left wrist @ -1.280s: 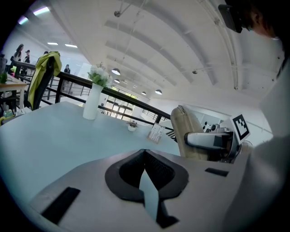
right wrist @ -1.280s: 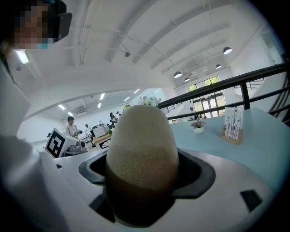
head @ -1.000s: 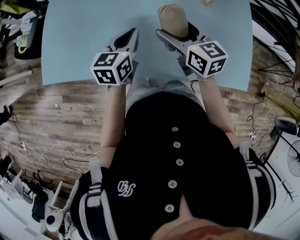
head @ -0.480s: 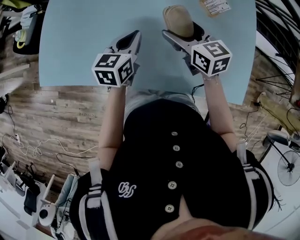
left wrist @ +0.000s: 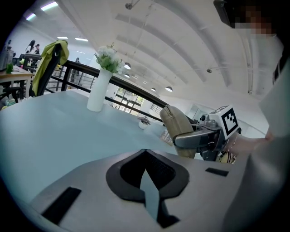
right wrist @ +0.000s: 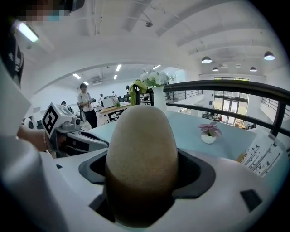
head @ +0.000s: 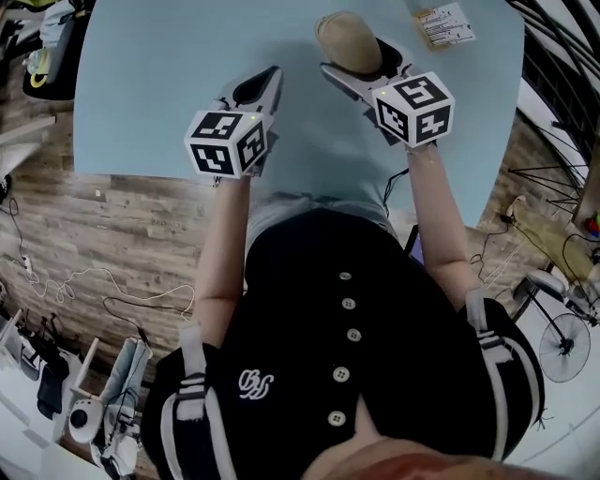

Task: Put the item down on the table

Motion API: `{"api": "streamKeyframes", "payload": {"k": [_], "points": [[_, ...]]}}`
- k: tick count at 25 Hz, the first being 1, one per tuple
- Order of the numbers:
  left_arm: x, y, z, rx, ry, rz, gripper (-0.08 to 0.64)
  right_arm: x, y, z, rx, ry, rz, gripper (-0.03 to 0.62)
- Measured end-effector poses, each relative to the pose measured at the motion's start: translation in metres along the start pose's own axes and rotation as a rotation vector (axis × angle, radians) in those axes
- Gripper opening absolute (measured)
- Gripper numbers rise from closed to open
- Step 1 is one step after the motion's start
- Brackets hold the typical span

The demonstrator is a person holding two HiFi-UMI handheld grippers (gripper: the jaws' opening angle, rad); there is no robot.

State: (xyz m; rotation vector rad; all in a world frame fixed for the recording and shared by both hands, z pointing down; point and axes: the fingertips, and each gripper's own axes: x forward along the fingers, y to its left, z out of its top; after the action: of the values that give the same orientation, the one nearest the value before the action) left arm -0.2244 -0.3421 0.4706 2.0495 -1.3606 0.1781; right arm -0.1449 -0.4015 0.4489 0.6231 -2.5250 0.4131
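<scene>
A tan, egg-shaped soft item (head: 345, 39) stands up between the jaws of my right gripper (head: 362, 60), which is shut on it above the light blue table (head: 150, 84). In the right gripper view the item (right wrist: 141, 149) fills the middle and hides the space behind it. My left gripper (head: 257, 86) hovers beside it to the left, shut with nothing in it. In the left gripper view only a thin sliver shows between its jaws (left wrist: 147, 179), and the held item (left wrist: 177, 123) appears off to the right.
A printed card (head: 444, 23) lies at the table's far right. A white vase with flowers (left wrist: 98, 89) and a small potted plant (right wrist: 209, 132) stand farther back. The table's near edge runs just under the grippers, with wood floor and cables (head: 84, 281) beyond it.
Both grippers stay about where they were, the right one still holding the tan item. The view has shifted, bringing the printed card further into sight.
</scene>
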Motion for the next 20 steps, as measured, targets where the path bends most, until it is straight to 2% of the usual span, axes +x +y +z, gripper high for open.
{"api": "streamKeyframes", "payload": {"k": [12, 20], "points": [[0.015, 0.015, -0.017, -0.057, 0.042, 0.023, 0.009, 0.05, -0.028, -0.011, -0.044, 0.103, 0.043, 0.414], [0.027, 0.016, -0.013, -0.07, 0.037, 0.0, 0.009, 0.075, -0.041, -0.037, -0.053, 0.194, 0.056, 0.414]]}}
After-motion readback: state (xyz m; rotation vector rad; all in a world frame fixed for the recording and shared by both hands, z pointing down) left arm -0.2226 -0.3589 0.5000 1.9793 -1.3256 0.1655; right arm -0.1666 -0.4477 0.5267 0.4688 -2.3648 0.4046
